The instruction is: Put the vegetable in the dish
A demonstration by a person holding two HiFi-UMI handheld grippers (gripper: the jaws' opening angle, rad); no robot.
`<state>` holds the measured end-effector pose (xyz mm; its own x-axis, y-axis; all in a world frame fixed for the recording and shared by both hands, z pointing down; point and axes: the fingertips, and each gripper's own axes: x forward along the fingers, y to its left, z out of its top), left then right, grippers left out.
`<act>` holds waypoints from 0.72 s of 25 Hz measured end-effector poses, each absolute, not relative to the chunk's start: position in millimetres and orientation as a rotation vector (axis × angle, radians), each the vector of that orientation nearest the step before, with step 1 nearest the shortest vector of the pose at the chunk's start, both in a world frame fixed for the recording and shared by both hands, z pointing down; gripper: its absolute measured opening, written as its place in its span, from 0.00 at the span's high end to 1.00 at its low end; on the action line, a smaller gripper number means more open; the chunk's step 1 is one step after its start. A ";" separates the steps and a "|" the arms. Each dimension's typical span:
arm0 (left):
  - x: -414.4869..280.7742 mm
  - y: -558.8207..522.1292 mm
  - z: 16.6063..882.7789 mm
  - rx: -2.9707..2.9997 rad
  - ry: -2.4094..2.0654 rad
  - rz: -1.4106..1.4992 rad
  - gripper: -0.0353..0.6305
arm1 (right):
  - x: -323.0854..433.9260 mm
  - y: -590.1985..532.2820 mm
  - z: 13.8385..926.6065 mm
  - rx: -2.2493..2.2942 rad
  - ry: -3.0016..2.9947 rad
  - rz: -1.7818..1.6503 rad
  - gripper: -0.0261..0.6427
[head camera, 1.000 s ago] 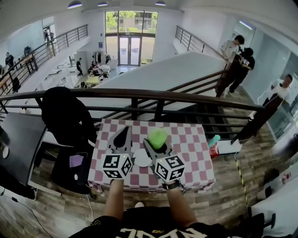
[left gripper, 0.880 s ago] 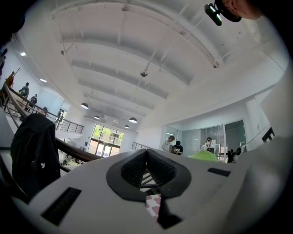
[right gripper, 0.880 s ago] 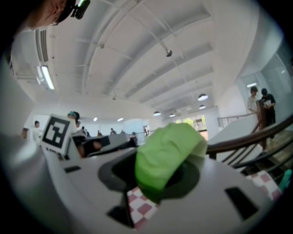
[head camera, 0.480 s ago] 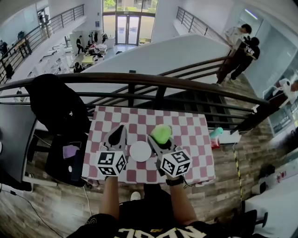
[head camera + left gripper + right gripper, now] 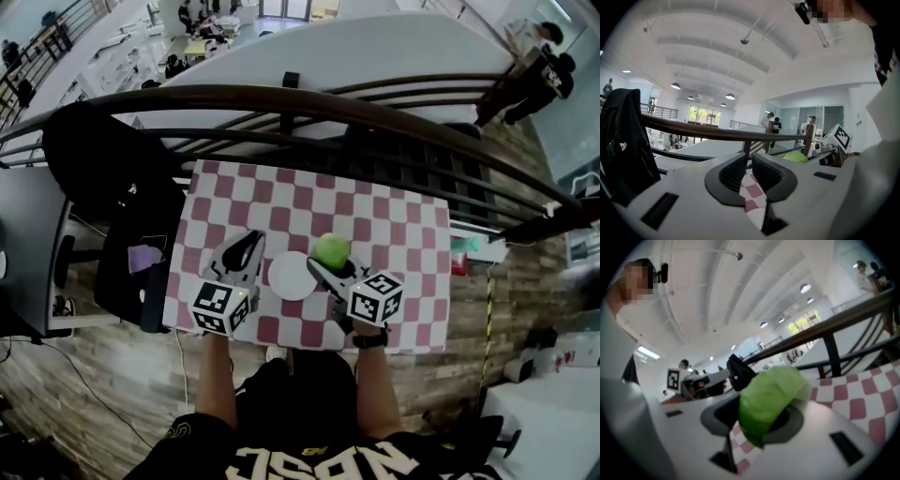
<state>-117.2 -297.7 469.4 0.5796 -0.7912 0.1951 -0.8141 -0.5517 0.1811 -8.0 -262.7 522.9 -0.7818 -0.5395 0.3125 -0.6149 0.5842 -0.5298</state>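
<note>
Grip: the left tongs are pressed together on nothing; the right tongs are clamped partway round the vegetable.
Dish: the white dish is seen bare on the bench, between the two tongs.
Vegetable: it is held just beside the dish's right rim, not yet over it.
Change: the vegetable has been brought nearer that rim than a second ago.
Meaning: a short leftward carry and a release are judged to remain.
Beyond: a railing is seen past the bench.
</note>
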 end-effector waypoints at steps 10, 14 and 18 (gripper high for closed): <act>-70.3 -277.2 553.1 2.792 -0.720 0.527 0.46 | -16.1 -261.2 593.6 0.612 -2.763 1.595 0.75; -41.6 -254.8 571.2 2.814 -0.421 0.577 0.25 | -27.0 -253.6 582.9 0.307 -2.878 1.762 0.75; -16.0 -238.6 570.2 2.868 -0.223 0.620 0.09 | -34.3 -239.2 565.2 -0.041 -2.975 1.781 0.75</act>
<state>-16.0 -238.6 570.2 0.9007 -0.1048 0.4216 -0.1882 -0.9688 0.1611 -34.3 -239.2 565.2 -0.9471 -0.1446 -0.2864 0.1842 0.4860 -0.8543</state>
